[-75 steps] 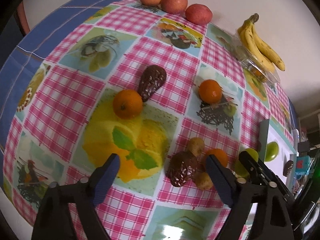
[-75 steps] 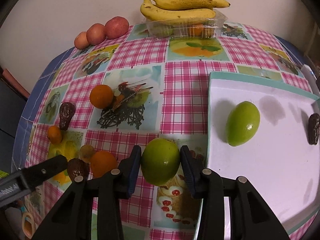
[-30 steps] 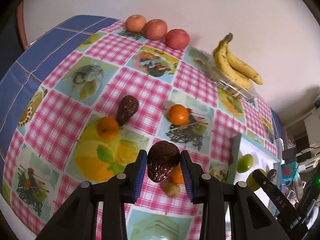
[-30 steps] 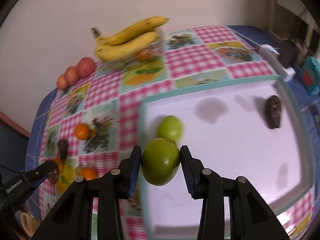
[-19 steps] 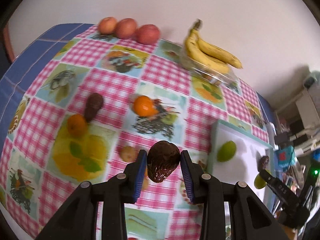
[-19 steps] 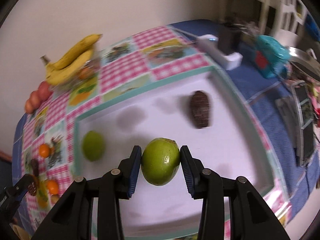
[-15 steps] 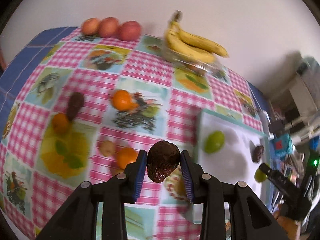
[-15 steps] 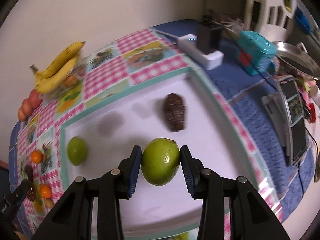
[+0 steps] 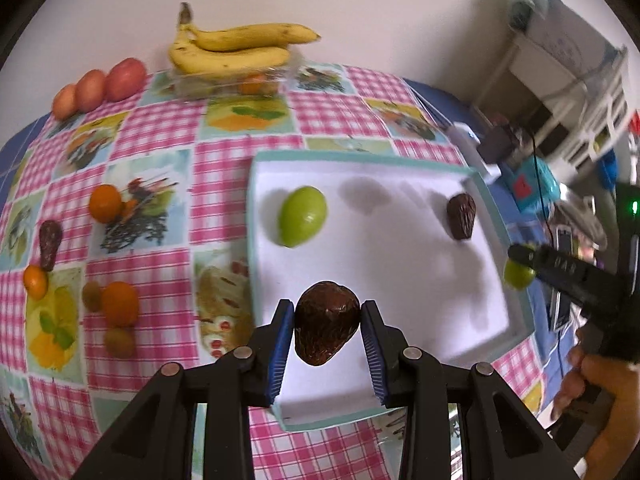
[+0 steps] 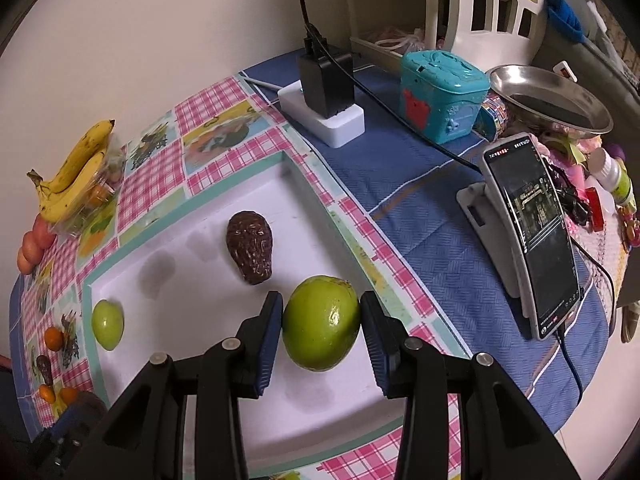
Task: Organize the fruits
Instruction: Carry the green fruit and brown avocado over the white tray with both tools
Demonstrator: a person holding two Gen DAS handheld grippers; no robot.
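Two fruits already lie in the white tray (image 9: 486,216), while the left gripper (image 9: 327,334) clamps a brown avocado (image 9: 326,329) and the right gripper (image 10: 321,328) a green fruit (image 10: 321,322) above it, leaving oranges (image 9: 119,303) and kiwis (image 9: 119,342) on the tablecloth (image 9: 218,168).

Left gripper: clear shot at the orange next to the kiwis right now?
Probably not as is. The left gripper is shut on a brown fruit over the tray, so its jaws are full. The orange lies uncovered on the cloth to its left, touching a kiwi.
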